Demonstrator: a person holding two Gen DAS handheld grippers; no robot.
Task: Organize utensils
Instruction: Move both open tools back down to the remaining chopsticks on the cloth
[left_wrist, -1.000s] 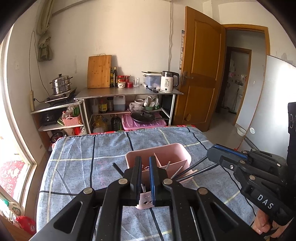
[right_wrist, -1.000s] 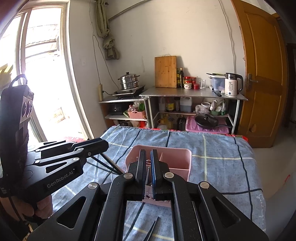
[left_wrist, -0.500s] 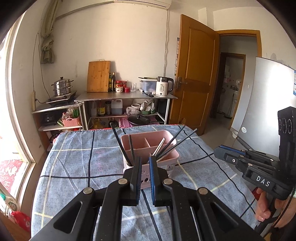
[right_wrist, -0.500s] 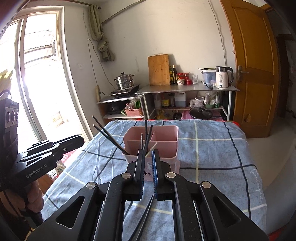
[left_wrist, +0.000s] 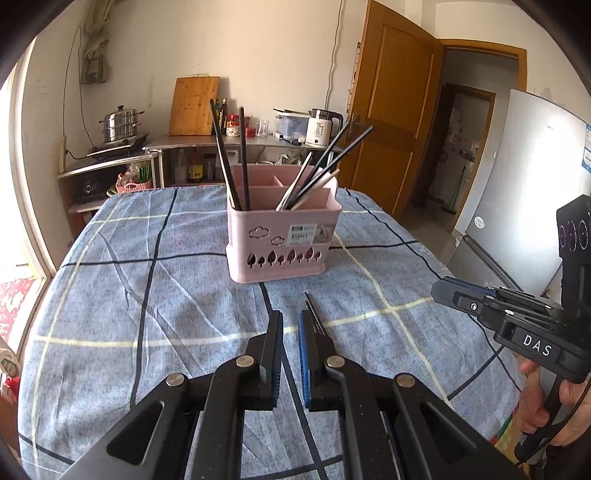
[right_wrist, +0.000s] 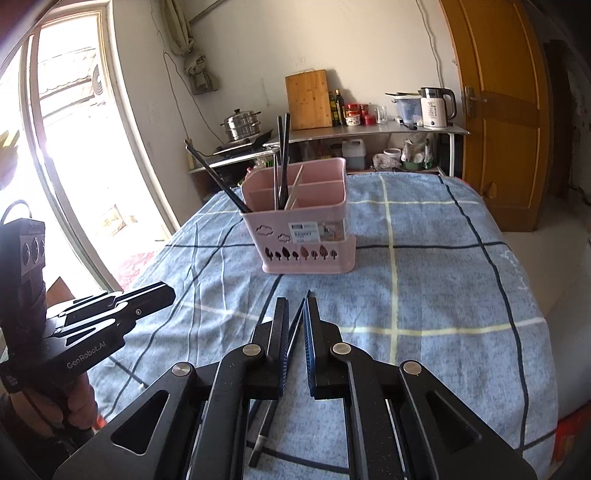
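A pink divided utensil basket (left_wrist: 280, 240) stands on the blue checked tablecloth; it also shows in the right wrist view (right_wrist: 306, 229). Several black chopsticks (left_wrist: 236, 162) lean in its compartments. More dark chopsticks (left_wrist: 316, 317) lie loose on the cloth just beyond my left gripper's right finger; they also show in the right wrist view (right_wrist: 295, 332), running under my right gripper. My left gripper (left_wrist: 291, 321) hovers in front of the basket, jaws nearly closed and empty. My right gripper (right_wrist: 295, 310) does the same, with nothing gripped.
The table (left_wrist: 110, 295) drops off at left and right edges. A metal shelf (left_wrist: 221, 144) with kettle, cutting board and pots stands behind. A wooden door (left_wrist: 391, 110) and a fridge (left_wrist: 528, 192) are on the right; a bright window (right_wrist: 74, 147) is on the left.
Both grippers have pulled back and lowered from above the basket to in front of it. The basket now stands farther away, and loose chopsticks on the cloth have come into view.
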